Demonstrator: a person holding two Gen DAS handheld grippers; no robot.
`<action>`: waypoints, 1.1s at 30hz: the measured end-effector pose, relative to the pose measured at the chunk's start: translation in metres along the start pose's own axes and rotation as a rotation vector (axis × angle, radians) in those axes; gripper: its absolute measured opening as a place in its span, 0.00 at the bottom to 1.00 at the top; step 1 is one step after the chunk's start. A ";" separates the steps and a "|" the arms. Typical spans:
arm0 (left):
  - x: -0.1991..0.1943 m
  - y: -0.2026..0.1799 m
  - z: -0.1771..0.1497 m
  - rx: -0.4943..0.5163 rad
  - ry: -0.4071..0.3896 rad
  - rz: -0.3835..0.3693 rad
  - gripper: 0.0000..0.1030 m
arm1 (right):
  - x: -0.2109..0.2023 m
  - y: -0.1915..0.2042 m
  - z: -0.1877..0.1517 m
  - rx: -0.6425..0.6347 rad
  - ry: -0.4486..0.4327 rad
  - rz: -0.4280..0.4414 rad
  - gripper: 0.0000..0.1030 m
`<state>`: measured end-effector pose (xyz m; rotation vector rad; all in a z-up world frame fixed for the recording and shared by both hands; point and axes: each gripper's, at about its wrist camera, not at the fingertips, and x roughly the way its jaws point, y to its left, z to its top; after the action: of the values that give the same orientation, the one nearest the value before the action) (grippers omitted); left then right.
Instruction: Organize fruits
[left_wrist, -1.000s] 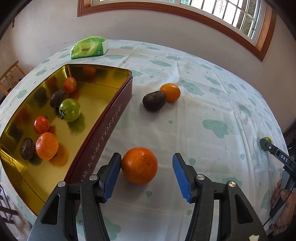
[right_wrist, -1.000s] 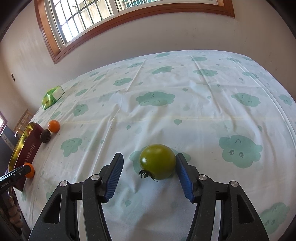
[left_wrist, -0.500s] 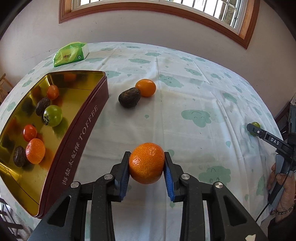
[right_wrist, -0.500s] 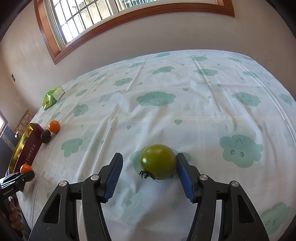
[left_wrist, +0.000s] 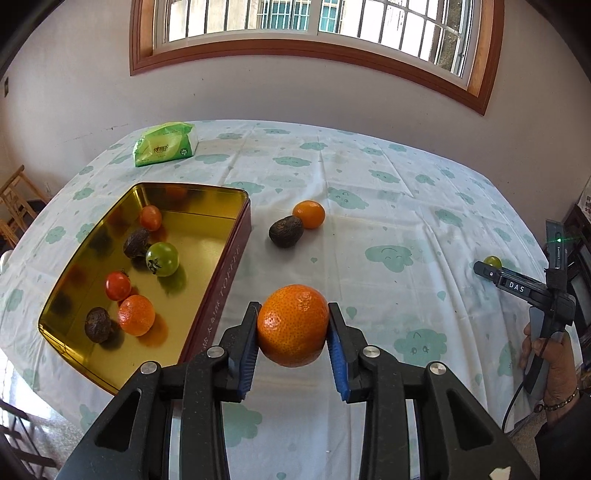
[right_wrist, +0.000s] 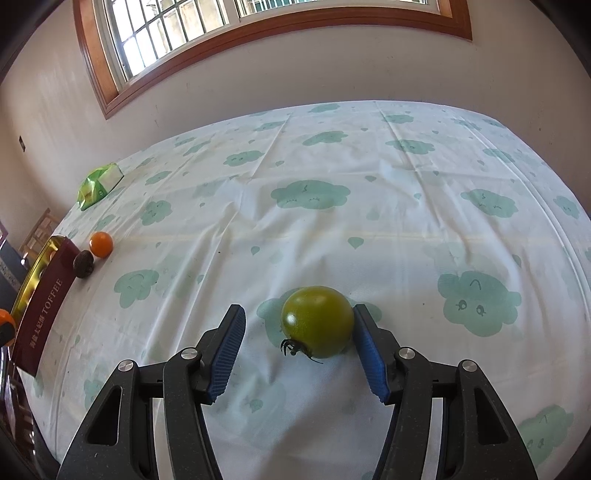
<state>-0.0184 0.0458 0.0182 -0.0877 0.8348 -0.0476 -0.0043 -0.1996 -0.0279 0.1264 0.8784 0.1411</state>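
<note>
A: Left gripper (left_wrist: 292, 334)?
B: Clamped on a large orange (left_wrist: 293, 325), blue fingers (left_wrist: 246, 349) pressed to both sides. Held above the desk (left_wrist: 388, 206), just right of the toffee tin (left_wrist: 221, 291).

A: Inside the tin?
B: Six fruits on the gold floor: small red tomato (left_wrist: 150, 217) at the far end, dark wrinkled fruit (left_wrist: 135, 242) touching a green tomato (left_wrist: 162, 258), another red tomato (left_wrist: 118, 285), a small orange (left_wrist: 136, 314), and a second dark fruit (left_wrist: 97, 325) nearest the near corner.

A: On the cloth outside?
B: Dark wrinkled fruit (left_wrist: 286, 231) touching a small orange (left_wrist: 308, 214), just beyond the tin's right wall. Green tissue pack (left_wrist: 165, 148) well back toward the wall.

A: Right gripper (right_wrist: 299, 347)?
B: Fingers apart, straddling a green tomato (right_wrist: 317, 320) resting on the desk. Right pad just beside the tomato, maybe touching, hard to tell; left pad (right_wrist: 227, 350) clearly apart from it. Stem pointing toward the camera.

A: Seen from the left wrist view?
B: Far right, held in a hand (left_wrist: 554, 365), tip beside that same green tomato (left_wrist: 492, 261).
</note>
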 end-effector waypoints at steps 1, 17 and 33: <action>-0.002 0.003 0.000 -0.001 -0.005 0.007 0.29 | 0.000 0.001 0.000 -0.005 0.001 -0.006 0.58; 0.001 0.048 0.009 0.035 -0.025 0.114 0.30 | 0.004 0.014 -0.001 -0.078 0.022 -0.088 0.60; 0.051 0.070 0.038 0.131 0.031 0.224 0.30 | 0.007 0.020 -0.001 -0.109 0.031 -0.124 0.60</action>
<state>0.0441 0.1136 -0.0009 0.1305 0.8659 0.1070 -0.0025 -0.1788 -0.0303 -0.0325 0.9050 0.0749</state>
